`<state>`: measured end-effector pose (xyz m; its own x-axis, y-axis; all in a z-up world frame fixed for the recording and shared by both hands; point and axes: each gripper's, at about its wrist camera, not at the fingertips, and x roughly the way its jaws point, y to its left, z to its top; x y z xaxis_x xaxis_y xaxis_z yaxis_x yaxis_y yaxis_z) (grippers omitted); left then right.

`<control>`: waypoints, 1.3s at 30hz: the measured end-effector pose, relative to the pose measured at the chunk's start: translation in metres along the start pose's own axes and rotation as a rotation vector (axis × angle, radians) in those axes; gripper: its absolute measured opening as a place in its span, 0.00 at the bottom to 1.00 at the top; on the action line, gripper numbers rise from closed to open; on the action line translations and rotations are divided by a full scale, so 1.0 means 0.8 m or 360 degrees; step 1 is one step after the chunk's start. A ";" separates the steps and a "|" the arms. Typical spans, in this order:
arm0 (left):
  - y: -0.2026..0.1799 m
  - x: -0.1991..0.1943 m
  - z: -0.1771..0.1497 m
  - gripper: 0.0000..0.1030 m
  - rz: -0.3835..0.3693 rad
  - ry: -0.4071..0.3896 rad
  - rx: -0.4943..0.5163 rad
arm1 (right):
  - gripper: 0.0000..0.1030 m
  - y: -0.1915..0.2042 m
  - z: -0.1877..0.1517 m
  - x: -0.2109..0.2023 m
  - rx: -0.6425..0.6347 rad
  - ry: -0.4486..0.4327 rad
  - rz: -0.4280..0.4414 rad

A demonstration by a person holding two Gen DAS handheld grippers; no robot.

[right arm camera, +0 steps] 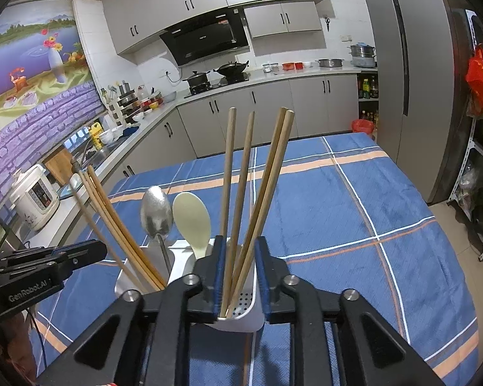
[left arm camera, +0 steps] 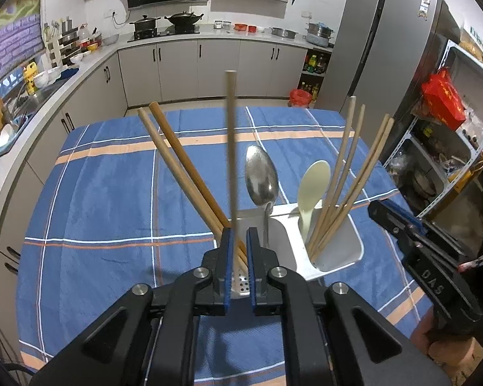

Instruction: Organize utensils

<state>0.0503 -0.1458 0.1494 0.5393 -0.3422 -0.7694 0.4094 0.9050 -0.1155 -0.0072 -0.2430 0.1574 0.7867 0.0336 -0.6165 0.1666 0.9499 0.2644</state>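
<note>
**Chopstick over the left compartment of the white holder**

The left gripper has its jaws parted with a narrow gap, and one pale chopstick stands upright in this gap. It looks blurred, and I cannot tell if the blue pads press it or only stand beside it. Its lower end is inside the left compartment of the white utensil holder, where two thicker brown chopsticks lean to the far left.

A metal spoon stands in the same left compartment with its bowl up — the cream plastic spoon is just to its right, on the other side of the divider. In the right compartment four thin chopsticks spread out like a fan.

The right gripper is released; its jaws stand open on both sides of the right compartment, near its walls, and hold nothing. The four chopsticks rise between them.

The holder stands near the near edge of the table, on a blue checked tablecloth. The far part and the right part of the cloth are bare. Past the far edge are grey kitchen cabinets.
</note>
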 end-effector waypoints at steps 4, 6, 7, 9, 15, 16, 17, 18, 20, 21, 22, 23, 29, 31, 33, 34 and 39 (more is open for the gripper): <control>0.001 -0.020 -0.002 0.28 -0.0030 -0.0052 -0.0023 | 0.23 -0.001 -0.001 -0.005 0.0010 -0.0002 0.0008; 0.001 -0.034 -0.006 0.34 -0.0039 -0.0091 -0.0035 | 0.29 -0.001 -0.002 -0.009 0.0022 -0.0009 0.0008; 0.002 -0.043 -0.010 0.36 -0.0039 -0.0109 -0.0043 | 0.30 -0.001 -0.003 -0.012 0.0028 -0.0011 0.0005; 0.006 -0.058 -0.021 0.40 -0.0040 -0.0138 -0.0071 | 0.31 -0.002 -0.006 -0.018 0.0041 -0.0009 0.0002; 0.025 -0.090 -0.069 0.50 -0.0013 -0.0168 -0.0238 | 0.35 0.002 -0.022 -0.046 0.0117 -0.0007 -0.0029; 0.029 -0.096 -0.082 0.51 0.0009 -0.0178 -0.0271 | 0.37 0.005 -0.024 -0.051 0.0130 -0.0009 -0.0035; 0.033 -0.101 -0.094 0.53 0.0036 -0.0190 -0.0300 | 0.39 0.008 -0.030 -0.060 0.0157 -0.0015 -0.0042; 0.036 -0.105 -0.104 0.54 0.0059 -0.0199 -0.0320 | 0.41 0.011 -0.035 -0.066 0.0179 -0.0017 -0.0046; 0.042 -0.115 -0.128 0.56 0.0110 -0.0211 -0.0345 | 0.42 0.022 -0.052 -0.081 0.0224 -0.0007 -0.0059; 0.044 -0.120 -0.138 0.56 0.0136 -0.0209 -0.0340 | 0.43 0.026 -0.057 -0.085 0.0228 -0.0001 -0.0065; 0.046 -0.123 -0.145 0.57 0.0163 -0.0206 -0.0334 | 0.43 0.034 -0.065 -0.089 0.0230 0.0011 -0.0076; 0.047 -0.128 -0.155 0.58 0.0204 -0.0207 -0.0324 | 0.43 0.043 -0.075 -0.091 0.0226 0.0034 -0.0088; 0.057 -0.166 -0.198 0.75 0.0361 -0.0250 -0.0275 | 0.44 0.077 -0.102 -0.083 0.0200 0.0189 -0.0097; 0.059 -0.179 -0.205 0.81 0.0442 -0.0290 -0.0269 | 0.44 0.086 -0.104 -0.086 0.0174 0.0211 -0.0094; 0.059 -0.194 -0.206 0.86 0.0519 -0.0359 -0.0264 | 0.44 0.095 -0.105 -0.100 0.0113 0.0193 -0.0096; 0.059 -0.202 -0.205 0.87 0.0559 -0.0394 -0.0264 | 0.45 0.096 -0.106 -0.103 0.0100 0.0183 -0.0095; 0.045 -0.241 -0.195 0.88 0.0711 -0.0517 -0.0254 | 0.47 0.102 -0.111 -0.129 0.0040 0.0164 -0.0037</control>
<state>-0.1540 -0.0075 0.1954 0.8431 0.0446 -0.5360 -0.0124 0.9979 0.0637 -0.1278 -0.1418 0.1770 0.7172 0.0448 -0.6955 0.1997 0.9429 0.2667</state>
